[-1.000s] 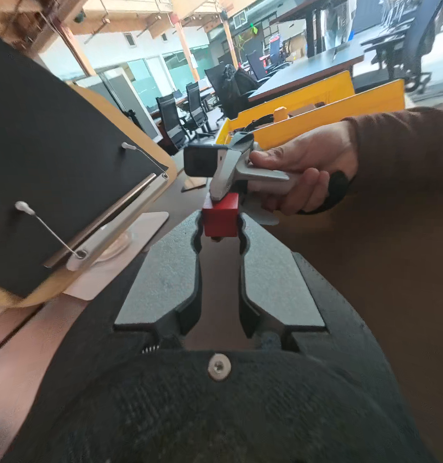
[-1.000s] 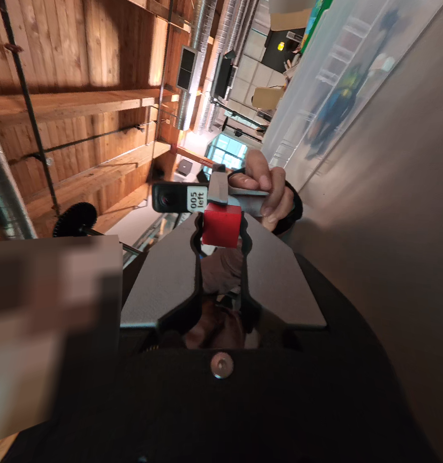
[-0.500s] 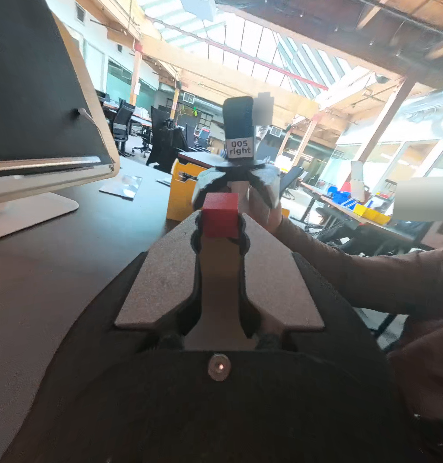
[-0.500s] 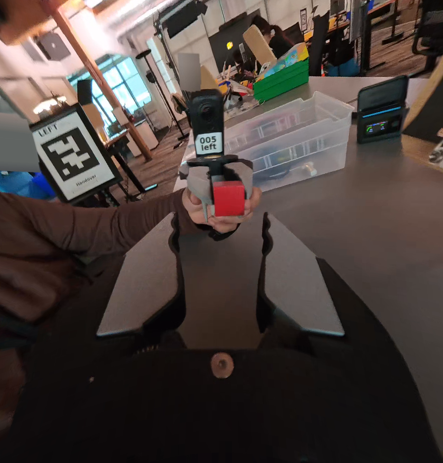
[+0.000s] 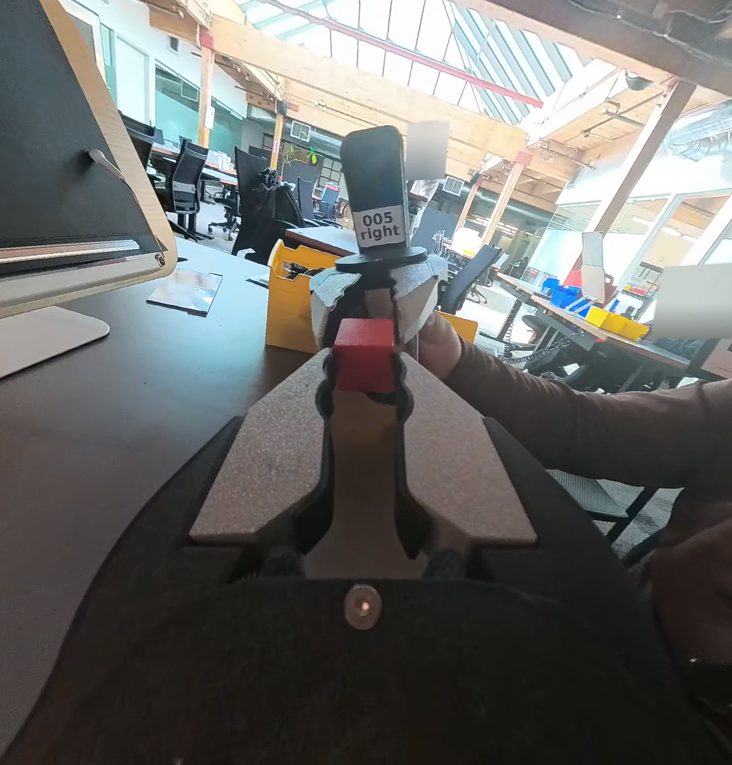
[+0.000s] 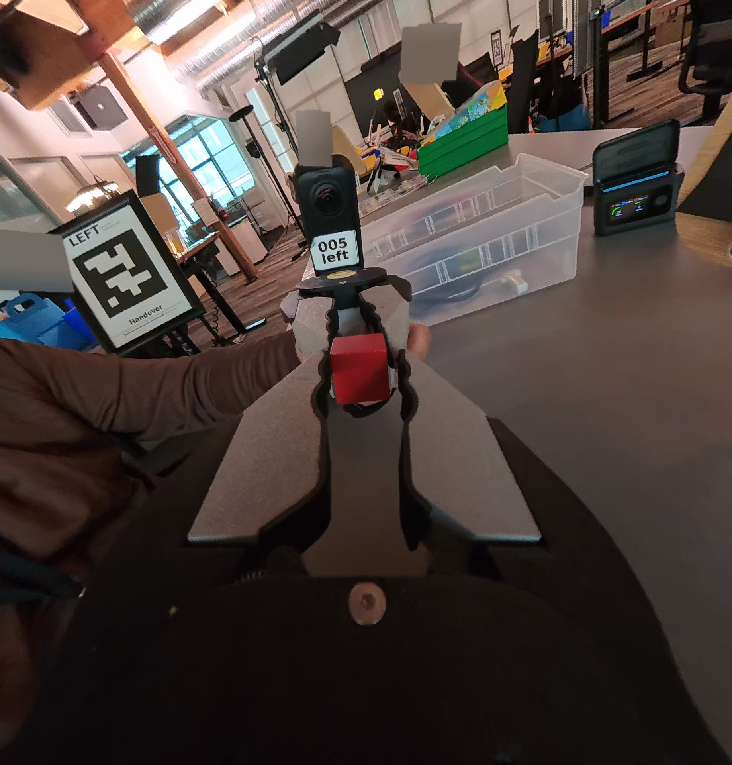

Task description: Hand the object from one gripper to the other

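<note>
A red cube (image 5: pixel 364 366) is held in the air between both grippers, which face each other tip to tip above the dark table (image 5: pixel 108 414). My left gripper (image 5: pixel 364 374) is shut on the cube's near part. The right gripper (image 5: pixel 365 331) stands upright just beyond it, its fingers closed in on the far part. In the right wrist view, my right gripper (image 6: pixel 362 378) has its fingertips pressed against the sides of the cube (image 6: pixel 358 376). The left gripper (image 6: pixel 356 337) grips the cube from the far side.
A monitor's back (image 5: pixel 45 145) and a yellow bin (image 5: pixel 290 310) stand on the table at the left. A clear plastic bin (image 6: pixel 480 248), a small black device (image 6: pixel 637 198) and a framed marker sign (image 6: pixel 116 273) show in the right wrist view. Brown sleeves (image 6: pixel 108 393) reach in. The tips of both grippers are at nearly the same place.
One second ago both grippers held the cube, the views tilted. Half a second ago the right gripper was open and apart. Now it has moved in and closed on the cube.
</note>
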`<state>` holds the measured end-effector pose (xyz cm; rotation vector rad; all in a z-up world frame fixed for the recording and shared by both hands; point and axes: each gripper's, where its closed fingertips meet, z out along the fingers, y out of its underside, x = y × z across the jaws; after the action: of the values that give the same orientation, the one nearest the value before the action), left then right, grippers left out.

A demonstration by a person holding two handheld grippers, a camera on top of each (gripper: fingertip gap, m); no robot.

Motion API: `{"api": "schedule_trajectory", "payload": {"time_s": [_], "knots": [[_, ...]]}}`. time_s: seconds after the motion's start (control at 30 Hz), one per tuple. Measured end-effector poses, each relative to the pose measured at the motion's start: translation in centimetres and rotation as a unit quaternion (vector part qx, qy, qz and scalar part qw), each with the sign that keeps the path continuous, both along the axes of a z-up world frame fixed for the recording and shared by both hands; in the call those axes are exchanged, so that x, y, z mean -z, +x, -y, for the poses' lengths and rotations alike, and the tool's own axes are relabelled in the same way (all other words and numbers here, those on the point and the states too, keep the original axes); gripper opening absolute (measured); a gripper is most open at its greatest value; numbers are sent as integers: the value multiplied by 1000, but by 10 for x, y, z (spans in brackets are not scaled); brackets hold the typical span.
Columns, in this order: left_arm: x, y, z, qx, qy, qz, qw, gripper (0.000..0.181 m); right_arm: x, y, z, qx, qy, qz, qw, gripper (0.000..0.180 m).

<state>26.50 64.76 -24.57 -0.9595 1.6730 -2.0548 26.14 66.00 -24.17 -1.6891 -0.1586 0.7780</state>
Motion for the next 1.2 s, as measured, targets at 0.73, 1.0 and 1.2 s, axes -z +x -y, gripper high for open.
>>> {"api": "schedule_trajectory", "payload": {"time_s": [0.73,1.0,1.2], "knots": [[25,14,-22,-65,94,-7,993,0,-87,66,61,259,108,110,953,24],[60,20,-14,-76,206,-57,974,0,-47,216,182,503,-206,218,811,24],[60,20,-13,-86,209,-59,972,5,40,263,185,471,-383,166,778,25]]}}
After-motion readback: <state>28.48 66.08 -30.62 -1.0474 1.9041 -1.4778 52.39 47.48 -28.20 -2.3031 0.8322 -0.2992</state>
